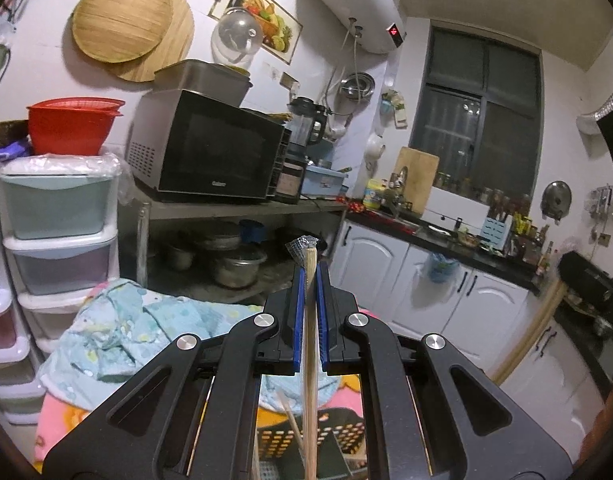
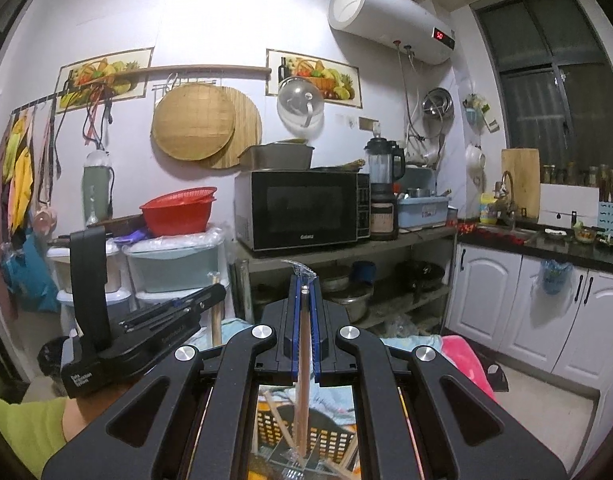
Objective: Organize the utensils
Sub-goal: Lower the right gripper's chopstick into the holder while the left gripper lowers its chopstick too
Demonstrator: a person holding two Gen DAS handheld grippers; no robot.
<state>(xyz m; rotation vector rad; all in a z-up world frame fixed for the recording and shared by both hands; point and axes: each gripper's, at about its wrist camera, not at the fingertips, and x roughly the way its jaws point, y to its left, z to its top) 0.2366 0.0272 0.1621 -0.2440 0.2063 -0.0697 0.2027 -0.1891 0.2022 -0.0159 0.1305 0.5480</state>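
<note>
Here each pair of tongs is pinched shut on one chopstick, the left gripper [image 1: 311, 276] on a pale chopstick [image 1: 309, 340] and the right gripper [image 2: 305, 284] on a pinkish chopstick [image 2: 304, 368], both probably light, stiff and slippery, best held mid-shaft above the slotted basket [image 2: 330, 440] below.

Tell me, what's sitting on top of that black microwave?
On the microwave sits a grey metal tub, with something flat and dark beside it. What the tub holds is hidden by its walls; only a greenish edge peeks over its rim.
</note>
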